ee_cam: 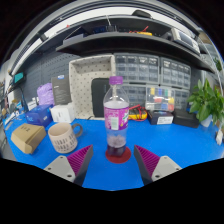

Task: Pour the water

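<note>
A clear plastic water bottle [116, 118] with a purple cap and a pink label stands upright on a round red coaster [118, 154] on the blue table [175, 145]. My gripper [113, 160] is open, with its two pink-padded fingers [79, 160] spread to either side of the coaster. The bottle stands just ahead of the fingertips, with a gap on both sides. A pink ribbed cup [62, 137] sits on the table left of the bottle.
A tan mug [28, 138] lies left of the pink cup, with a white mug [63, 113] and a purple jug [45, 94] behind. A potted plant [208, 100] stands at the right. Small items [160, 110] and drawer shelves line the back.
</note>
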